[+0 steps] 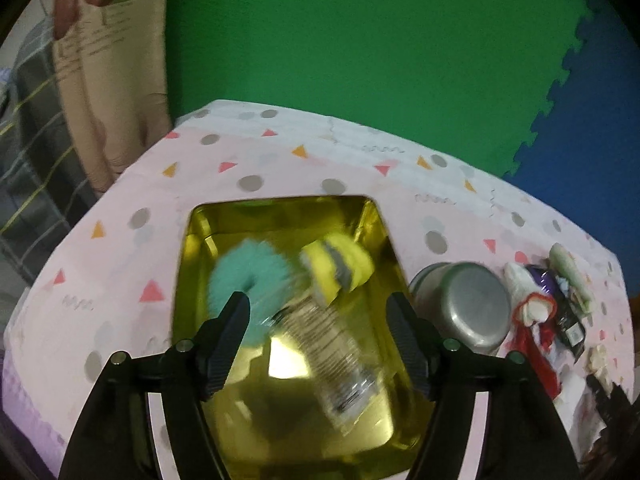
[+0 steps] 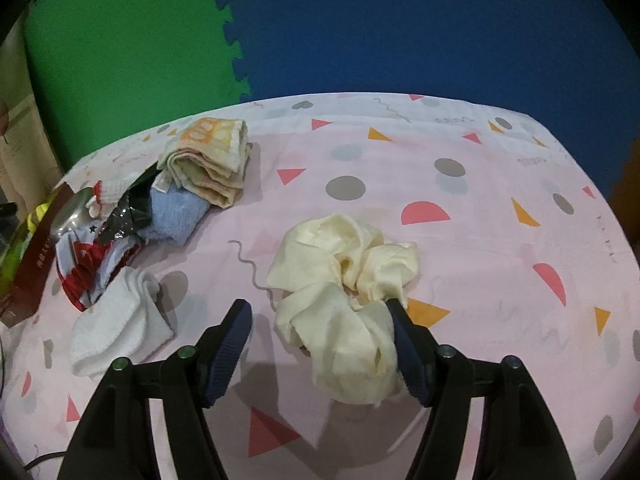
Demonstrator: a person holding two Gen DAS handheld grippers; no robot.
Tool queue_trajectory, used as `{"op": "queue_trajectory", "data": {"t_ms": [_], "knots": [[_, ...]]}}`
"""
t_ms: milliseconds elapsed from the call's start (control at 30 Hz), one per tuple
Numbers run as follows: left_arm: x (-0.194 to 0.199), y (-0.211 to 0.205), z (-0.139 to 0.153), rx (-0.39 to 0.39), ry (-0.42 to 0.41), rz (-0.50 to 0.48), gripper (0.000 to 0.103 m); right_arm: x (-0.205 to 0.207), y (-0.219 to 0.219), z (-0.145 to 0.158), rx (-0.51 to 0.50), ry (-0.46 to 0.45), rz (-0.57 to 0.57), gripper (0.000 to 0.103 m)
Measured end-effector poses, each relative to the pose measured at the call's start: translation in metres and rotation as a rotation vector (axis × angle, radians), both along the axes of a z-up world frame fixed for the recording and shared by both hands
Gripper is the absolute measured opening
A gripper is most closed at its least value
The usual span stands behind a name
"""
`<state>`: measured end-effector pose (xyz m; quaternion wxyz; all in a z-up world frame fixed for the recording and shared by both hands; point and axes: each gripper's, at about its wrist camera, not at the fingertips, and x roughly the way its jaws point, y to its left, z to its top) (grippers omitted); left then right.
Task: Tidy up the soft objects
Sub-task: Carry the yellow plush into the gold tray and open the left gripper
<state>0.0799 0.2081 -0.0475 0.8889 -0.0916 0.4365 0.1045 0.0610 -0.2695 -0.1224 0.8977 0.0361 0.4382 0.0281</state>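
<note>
My left gripper (image 1: 318, 312) spread wide, holding nothing, above gold tray (image 1: 384, 232) at table's left end. In tray: teal fluffy ball (image 1: 244, 276), clear plastic packet (image 1: 332, 348), yellow-grey sponge (image 1: 340, 266). Steel pot (image 1: 464, 304) just beside tray's right edge. My right gripper (image 2: 318, 316) wide open, empty; cream cloth (image 2: 340, 292) crumpled mid-table, touching right finger (image 2: 408, 344). White cloth (image 2: 116, 324), blue cloth (image 2: 176, 212), folded towels (image 2: 208, 156) toward left edge.

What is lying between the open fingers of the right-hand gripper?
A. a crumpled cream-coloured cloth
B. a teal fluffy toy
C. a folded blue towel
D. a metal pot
A: in the right wrist view the crumpled cream cloth lies on the patterned sheet between the spread fingers of the right gripper, one fingertip against its edge; the blue towel sits off to the left.
</note>
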Motion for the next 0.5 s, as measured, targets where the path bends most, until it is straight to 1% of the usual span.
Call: {"op": "queue_trajectory", "data": {"t_ms": [67, 167, 267, 367, 500], "knots": [[-0.009, 0.002, -0.001, 0.017, -0.008, 0.015, 0.068, -0.001, -0.003, 0.001, -0.001, -0.001, -0.026, 0.04], [-0.024, 0.003, -0.002, 0.038, -0.015, 0.028, 0.068, -0.001, -0.008, 0.001, 0.01, 0.004, -0.048, 0.029], [-0.033, 0.005, -0.003, 0.049, -0.021, 0.038, 0.071, -0.002, -0.006, 0.002, -0.017, 0.006, -0.052, 0.022], [-0.043, 0.007, -0.006, 0.041, -0.018, 0.049, 0.073, -0.003, -0.002, 0.005, -0.043, 0.004, -0.053, 0.016], [-0.049, 0.008, -0.008, 0.052, -0.017, 0.065, 0.074, -0.006, 0.002, 0.009, -0.05, 0.001, -0.056, 0.015]]}}
